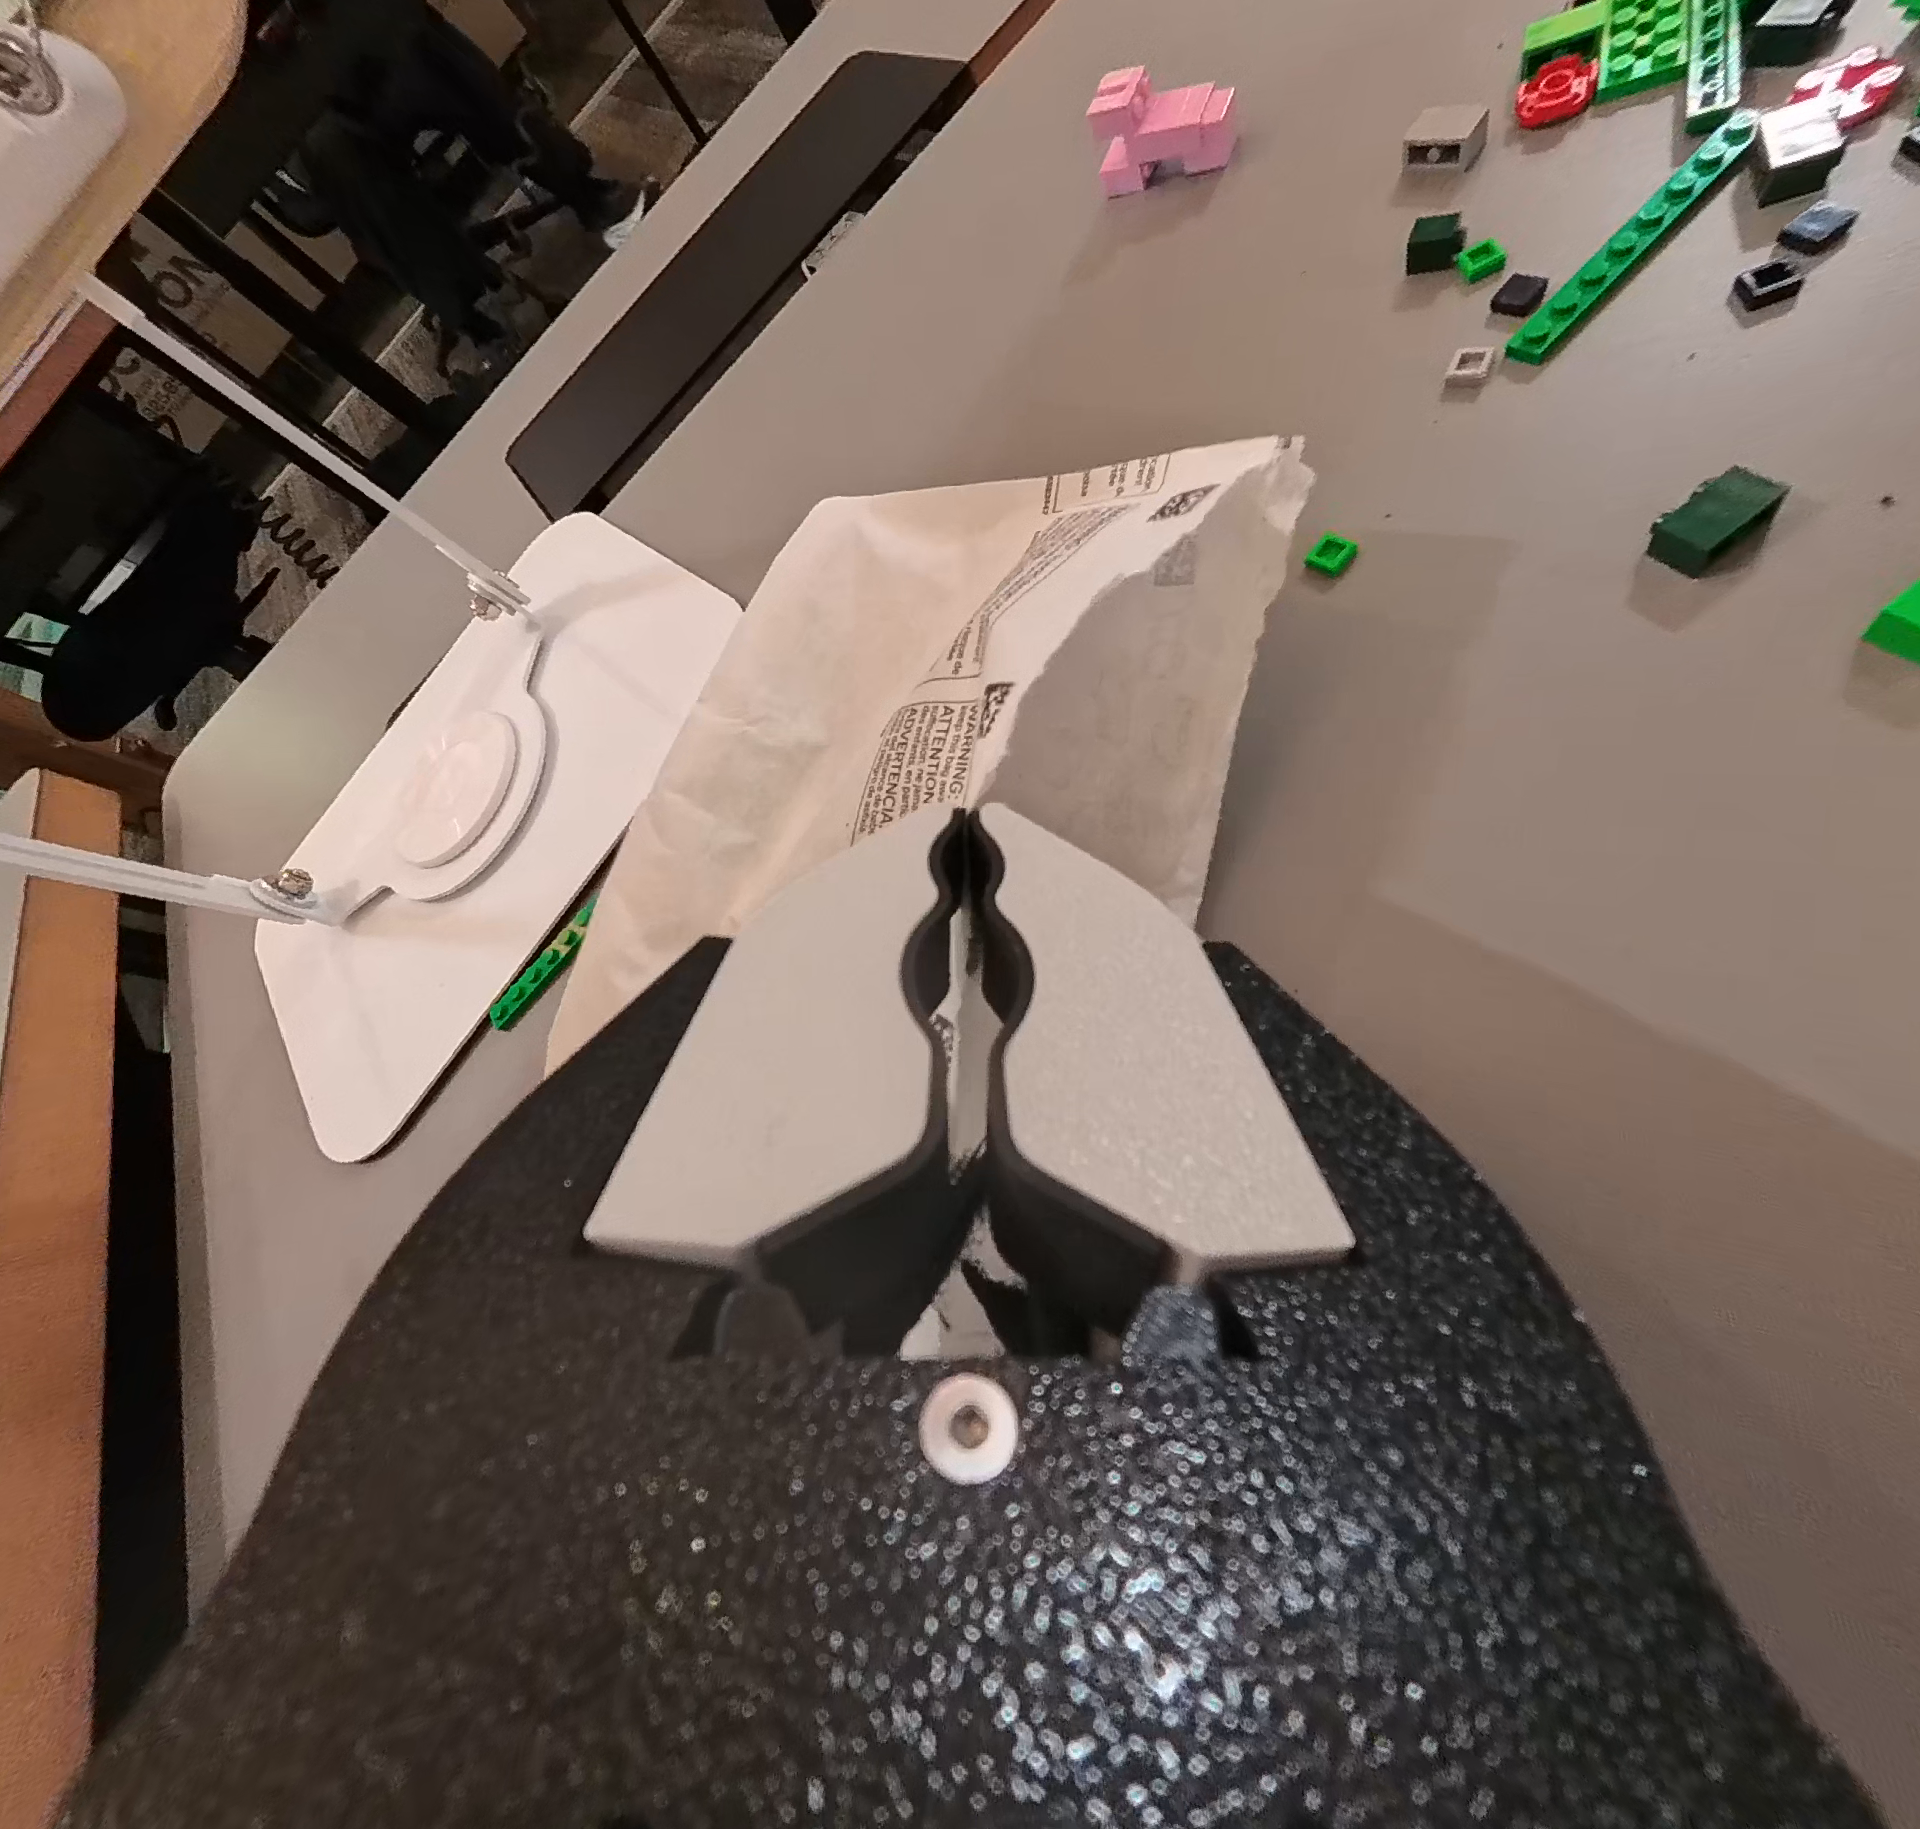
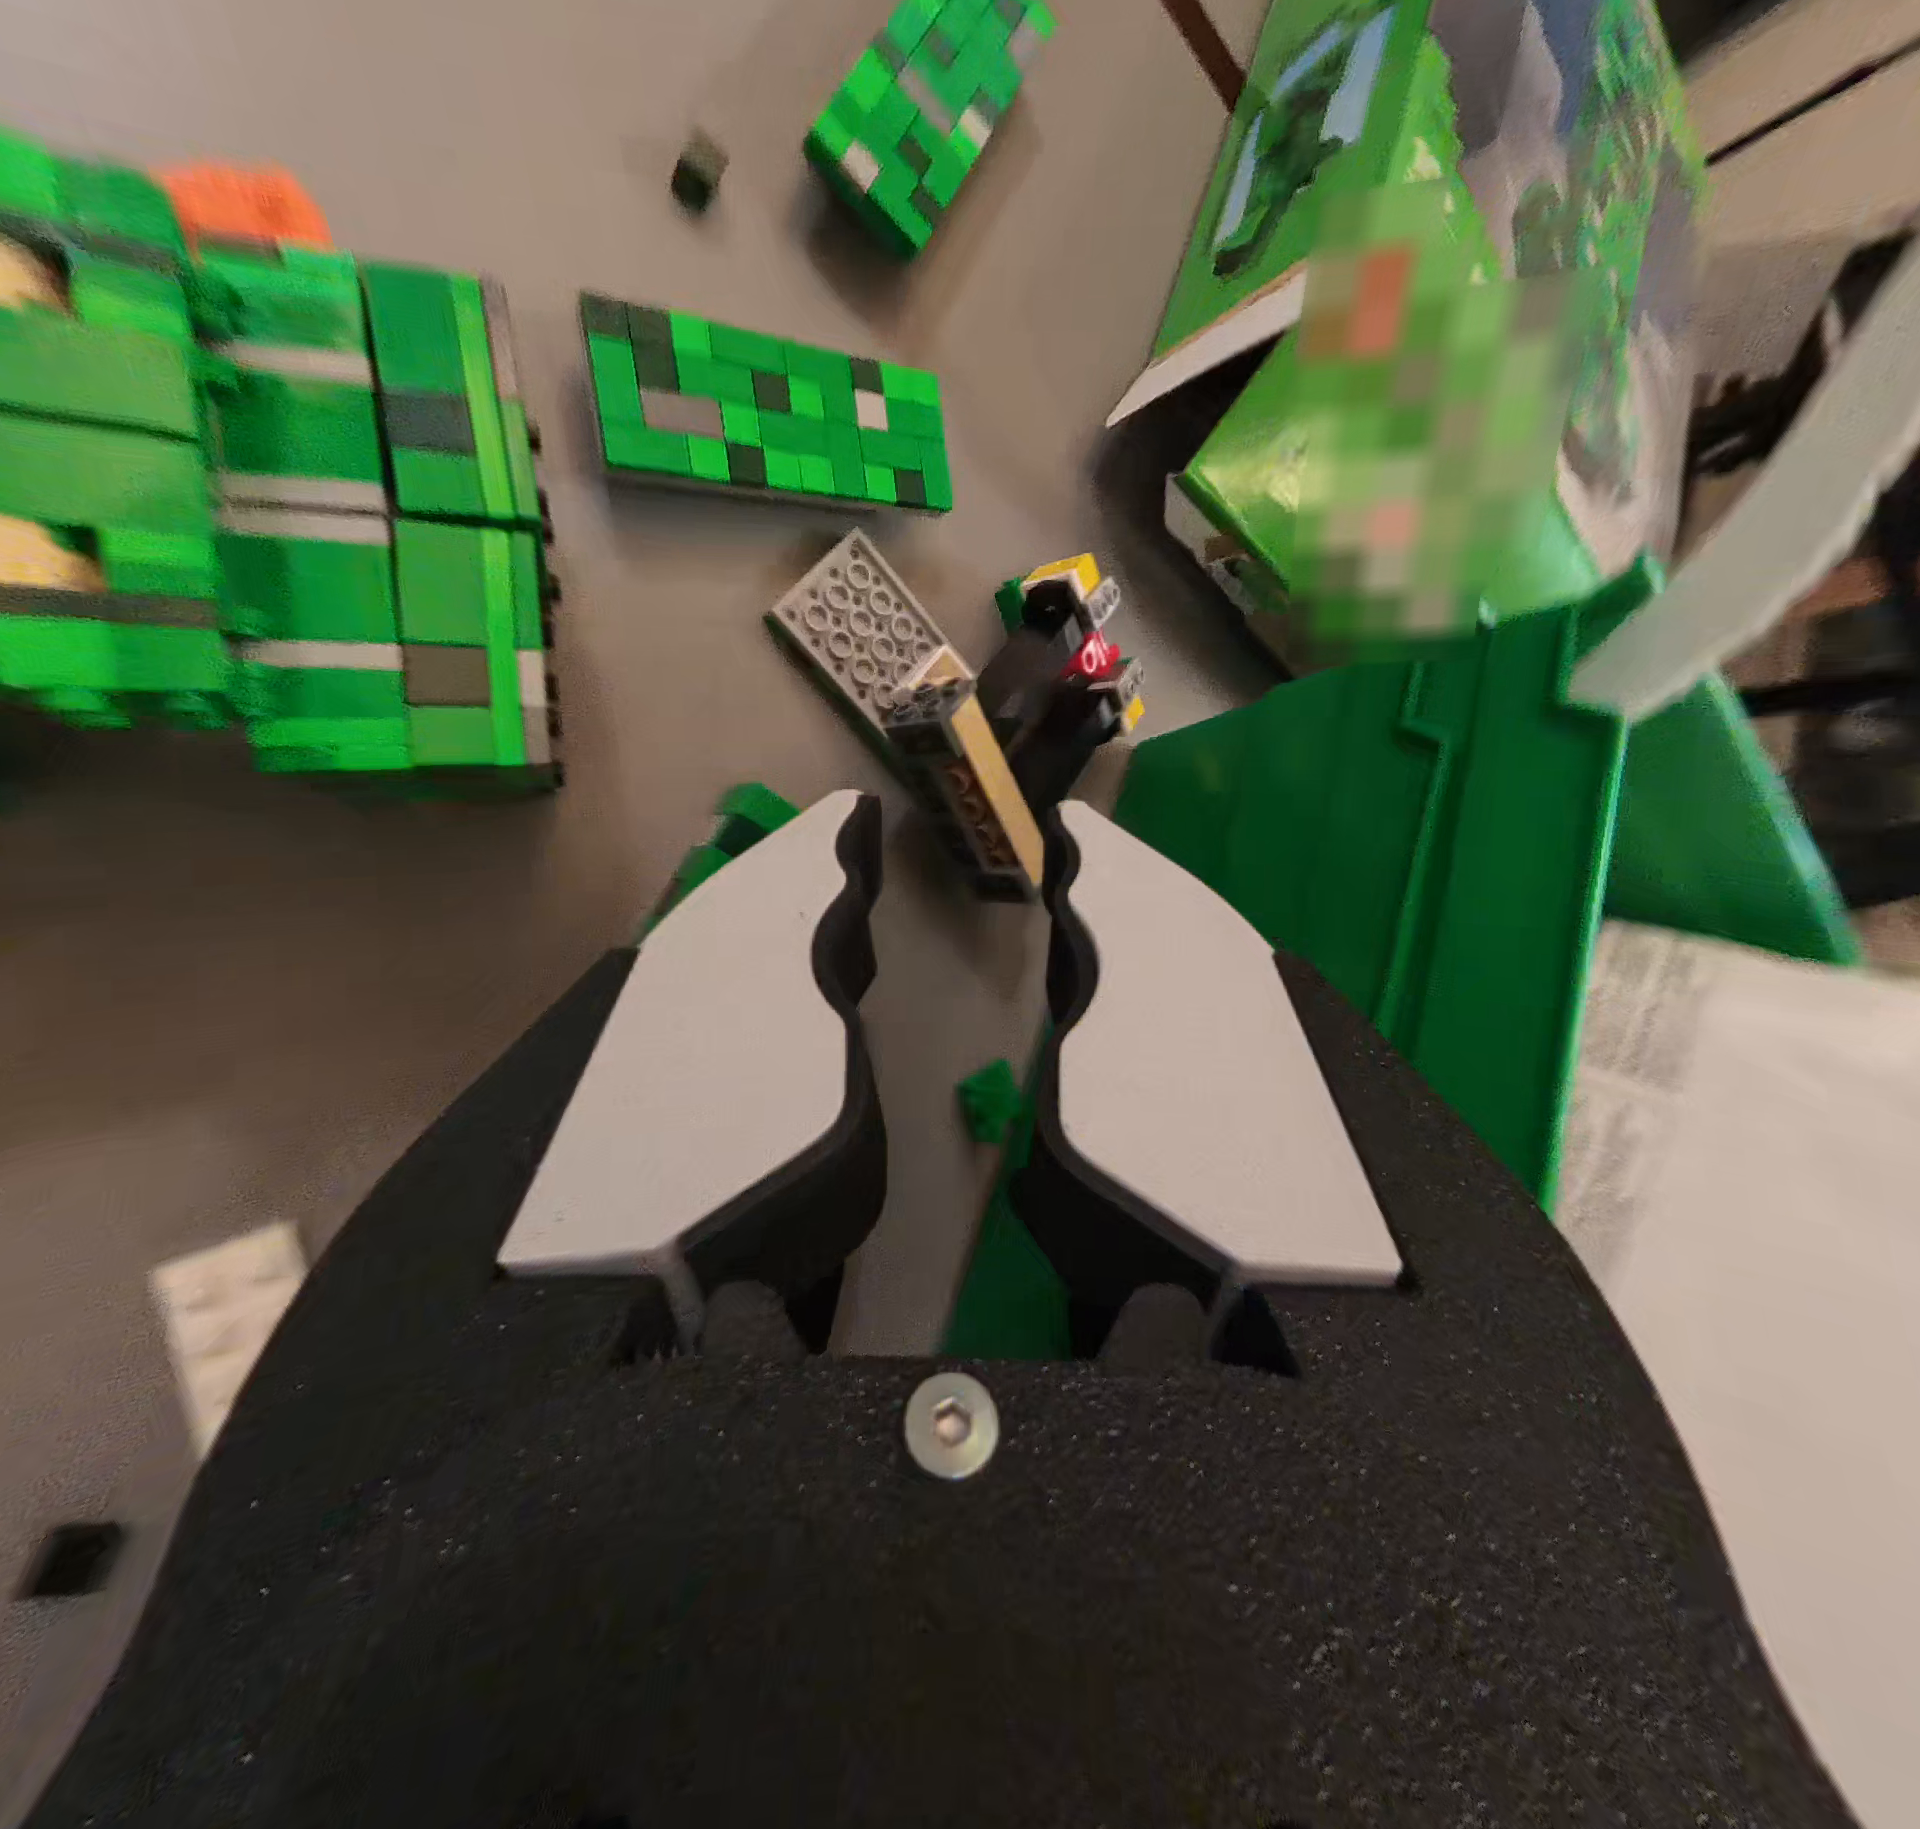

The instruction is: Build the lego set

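Observation:
In the left wrist view my left gripper [image 1: 966, 821] is shut on a torn white paper bag [image 1: 935, 657]; the paper shows through the gap between the fingers. Loose bricks lie on the grey table at the upper right: green plates [image 1: 1652, 13], a long green plate [image 1: 1621, 241], a dark green slope [image 1: 1714, 532] and a pink pig [image 1: 1158, 122]. In the right wrist view my right gripper [image 2: 961, 823] is open and empty above the table. Just past its tips lies a small assembly [image 2: 966, 730] of a grey plate with tan, black, yellow and red bricks.
A large green build [image 2: 291, 512] stands at the left, with two flat green mosaic panels [image 2: 764, 408] [image 2: 930, 80] behind. The green set box [image 2: 1434, 273] and a green flap [image 2: 1403, 896] are at the right. A white stand base [image 1: 436, 823] sits beside the bag. The tips of one gripper are about 55 cm away from the tips of the other. The dark green slope [image 1: 1714, 532] lies around 15 cm away from my left fingertips. My left tips are roughly 25 cm from the pink pig [image 1: 1158, 122].

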Motion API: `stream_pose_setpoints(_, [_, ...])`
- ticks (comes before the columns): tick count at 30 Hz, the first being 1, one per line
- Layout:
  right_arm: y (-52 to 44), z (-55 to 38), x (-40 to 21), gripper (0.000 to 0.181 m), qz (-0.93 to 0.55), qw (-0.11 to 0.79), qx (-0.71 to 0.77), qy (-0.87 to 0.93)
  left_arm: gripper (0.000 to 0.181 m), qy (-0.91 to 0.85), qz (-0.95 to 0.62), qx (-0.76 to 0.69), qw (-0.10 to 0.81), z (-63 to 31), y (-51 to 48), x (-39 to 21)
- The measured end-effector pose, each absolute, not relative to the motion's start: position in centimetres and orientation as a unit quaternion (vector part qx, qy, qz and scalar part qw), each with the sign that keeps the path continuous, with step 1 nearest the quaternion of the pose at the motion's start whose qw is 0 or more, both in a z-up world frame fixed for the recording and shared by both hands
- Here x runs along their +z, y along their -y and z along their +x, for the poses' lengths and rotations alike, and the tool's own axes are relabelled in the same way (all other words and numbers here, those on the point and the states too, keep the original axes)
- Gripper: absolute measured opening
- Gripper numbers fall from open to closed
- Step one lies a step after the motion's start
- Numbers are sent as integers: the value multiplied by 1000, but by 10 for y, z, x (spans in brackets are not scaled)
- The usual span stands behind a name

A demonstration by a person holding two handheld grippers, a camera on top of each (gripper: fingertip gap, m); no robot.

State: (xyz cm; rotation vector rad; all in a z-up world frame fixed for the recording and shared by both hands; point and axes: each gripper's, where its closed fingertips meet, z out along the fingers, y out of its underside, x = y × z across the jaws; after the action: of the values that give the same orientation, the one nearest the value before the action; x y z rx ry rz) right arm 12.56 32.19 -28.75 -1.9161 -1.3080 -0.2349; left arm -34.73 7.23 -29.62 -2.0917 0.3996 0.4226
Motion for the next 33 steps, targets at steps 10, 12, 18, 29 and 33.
stream_pose_setpoints(10, [-355, 133, -323, 35, -709, 244, -216, 626, 0, -166, -852, 170, 467, -345, -73, -296])
stream_pose_setpoints(12, [-360, 134, -326, 24, -706, 239, -224, 628, 0, -167, -852, 170, 466, -345, -73, -296])
stream_pose_setpoints(18, [-370, 125, -298, 24, -718, 347, -199, 569, 0, -166, -852, 169, 467, -345, -73, -296])
stream_pose_setpoints(29, [-352, 96, -258, 23, -722, 456, -6, 520, 0, -169, -852, 168, 467, -343, -73, -297])
stream_pose_setpoints(33, [-354, 100, -288, 23, -695, 364, -112, 610, 0, -171, -851, 169, 466, -342, -73, -297])
